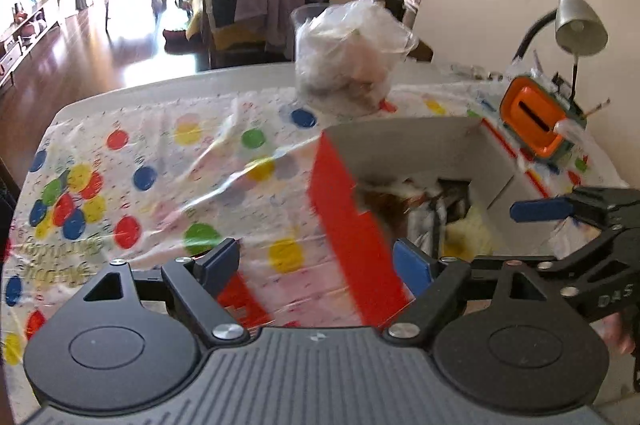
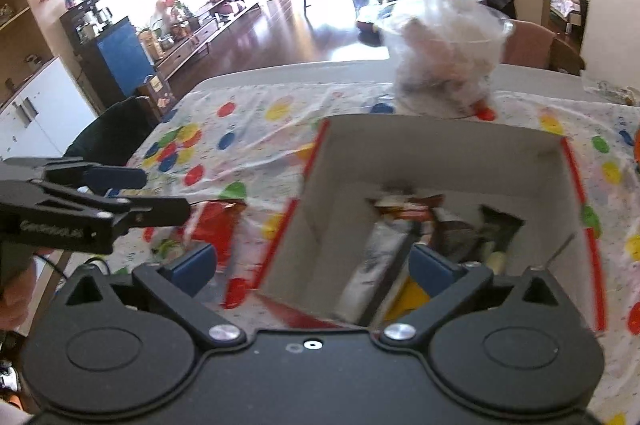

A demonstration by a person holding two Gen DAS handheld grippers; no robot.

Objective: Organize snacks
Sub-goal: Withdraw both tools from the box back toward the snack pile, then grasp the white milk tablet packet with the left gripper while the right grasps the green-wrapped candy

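An open red-and-white cardboard box stands on the polka-dot tablecloth and holds several snack packets. My left gripper is open and empty, its fingers astride the box's near left wall. My right gripper is open and empty, its fingers astride the box's near left corner. A red snack packet lies on the cloth left of the box. The right gripper also shows at the right edge of the left wrist view, and the left gripper shows at the left of the right wrist view.
A clear plastic bag of items stands behind the box. An orange-and-green container and a desk lamp are at the back right by the wall. Chairs stand beyond the table's far and left edges.
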